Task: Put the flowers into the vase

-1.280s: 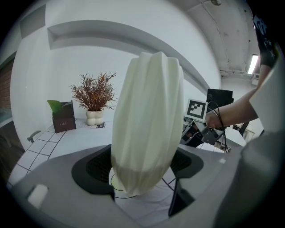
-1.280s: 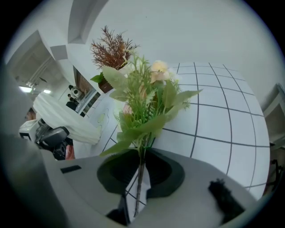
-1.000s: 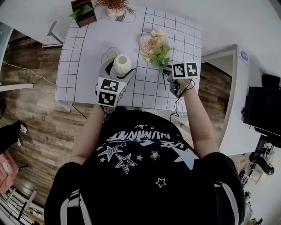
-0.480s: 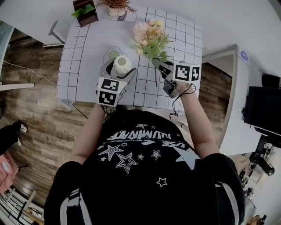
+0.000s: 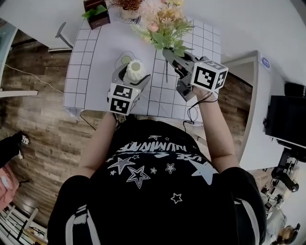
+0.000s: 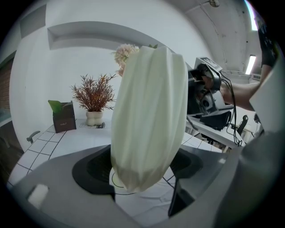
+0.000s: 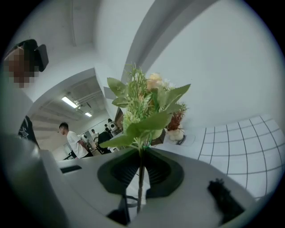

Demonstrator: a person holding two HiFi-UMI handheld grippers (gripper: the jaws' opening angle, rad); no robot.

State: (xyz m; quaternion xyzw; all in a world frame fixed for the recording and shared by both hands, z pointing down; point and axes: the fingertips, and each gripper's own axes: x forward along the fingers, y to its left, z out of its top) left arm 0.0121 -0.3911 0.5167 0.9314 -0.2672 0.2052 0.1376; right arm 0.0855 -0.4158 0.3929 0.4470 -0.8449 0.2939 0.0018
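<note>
A cream ribbed vase (image 5: 136,68) stands on the grid-patterned table (image 5: 91,57), and my left gripper (image 5: 129,79) is shut on its body. In the left gripper view the vase (image 6: 149,120) fills the middle, between the pads of my left gripper (image 6: 142,162). My right gripper (image 5: 171,55) is shut on the thin stem of a bunch of pink and cream flowers with green leaves (image 5: 162,21). It holds the bunch up in the air, to the right of and beyond the vase. In the right gripper view the flowers (image 7: 147,107) rise upright from my right gripper (image 7: 140,167).
At the table's far edge stand a dried brown plant in a white pot (image 5: 126,5) and a dark box with a green leaf (image 5: 95,14). A white cabinet (image 5: 248,105) lies to the right of the table. Several people show far off in the right gripper view.
My right gripper has lifted the flowers off the table and tipped them upright, up and away from me. The left gripper and the vase have kept still.
</note>
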